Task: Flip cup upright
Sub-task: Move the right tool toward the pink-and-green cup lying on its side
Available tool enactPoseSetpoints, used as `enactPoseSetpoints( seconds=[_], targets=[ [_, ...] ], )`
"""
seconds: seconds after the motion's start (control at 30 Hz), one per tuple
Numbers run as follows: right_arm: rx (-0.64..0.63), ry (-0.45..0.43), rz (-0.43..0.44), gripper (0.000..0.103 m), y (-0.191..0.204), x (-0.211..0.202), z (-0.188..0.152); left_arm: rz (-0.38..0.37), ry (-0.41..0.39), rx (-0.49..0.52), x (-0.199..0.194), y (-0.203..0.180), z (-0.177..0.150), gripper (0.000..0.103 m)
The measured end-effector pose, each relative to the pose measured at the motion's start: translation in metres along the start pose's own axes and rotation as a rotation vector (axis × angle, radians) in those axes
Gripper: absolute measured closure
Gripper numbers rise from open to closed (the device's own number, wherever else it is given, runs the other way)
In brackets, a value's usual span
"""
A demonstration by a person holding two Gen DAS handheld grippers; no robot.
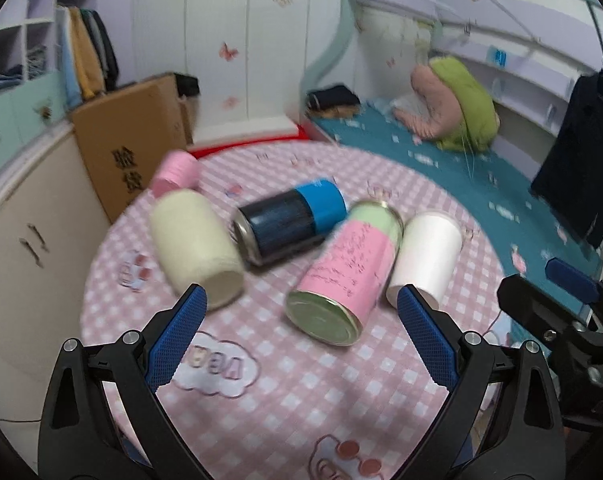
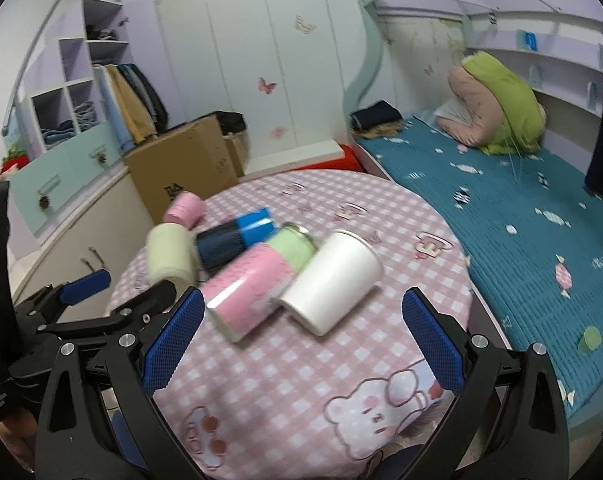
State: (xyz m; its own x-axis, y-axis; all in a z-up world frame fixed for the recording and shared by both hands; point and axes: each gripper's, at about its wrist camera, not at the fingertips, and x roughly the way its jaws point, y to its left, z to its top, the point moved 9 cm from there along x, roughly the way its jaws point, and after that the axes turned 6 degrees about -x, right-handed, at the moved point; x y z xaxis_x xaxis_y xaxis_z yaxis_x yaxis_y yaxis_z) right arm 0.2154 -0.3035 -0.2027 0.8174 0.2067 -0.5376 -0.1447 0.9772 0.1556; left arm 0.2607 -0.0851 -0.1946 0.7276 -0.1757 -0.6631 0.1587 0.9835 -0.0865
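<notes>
Several cups and cans lie on their sides on the round table with the pink checked cloth. A white cup lies at the right of the group. Beside it is a pink-and-green can, then a black-and-blue can, a cream cup and a pink cup. My left gripper is open above the near table, short of the cans. My right gripper is open, just short of the white cup.
A cardboard box stands behind the table on the left. A cabinet is at the left. A bed with a teal cover and pillows runs along the right side.
</notes>
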Motion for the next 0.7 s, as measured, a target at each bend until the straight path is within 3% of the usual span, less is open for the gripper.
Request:
enactPoseSetpoints(
  seconds=[0.2, 0.6, 0.63, 0.67, 0.7],
  targets=[
    [0.04, 0.075, -0.017, 0.007, -0.024, 0.028, -0.019, -0.025, 0.08, 0.024, 0.042, -0.011, -0.009, 0.007],
    [0.086, 0.133, -0.025, 0.007, -0.04, 0.056, -0.031, -0.049, 0.144, 0.04, 0.087, -0.017, -0.019, 0.008],
    [0.088, 0.134, -0.025, 0.007, -0.04, 0.056, -0.031, -0.047, 0.143, 0.039, 0.089, -0.015, -0.02, 0.01],
    [0.088, 0.135, -0.026, 0.007, -0.04, 0.056, -0.031, -0.048, 0.146, 0.041, 0.089, -0.015, -0.021, 0.02],
    [0.087, 0.136, -0.027, 0.007, -0.04, 0.056, -0.031, -0.055, 0.148, 0.04, 0.088, -0.016, -0.023, 0.02]
  ],
)
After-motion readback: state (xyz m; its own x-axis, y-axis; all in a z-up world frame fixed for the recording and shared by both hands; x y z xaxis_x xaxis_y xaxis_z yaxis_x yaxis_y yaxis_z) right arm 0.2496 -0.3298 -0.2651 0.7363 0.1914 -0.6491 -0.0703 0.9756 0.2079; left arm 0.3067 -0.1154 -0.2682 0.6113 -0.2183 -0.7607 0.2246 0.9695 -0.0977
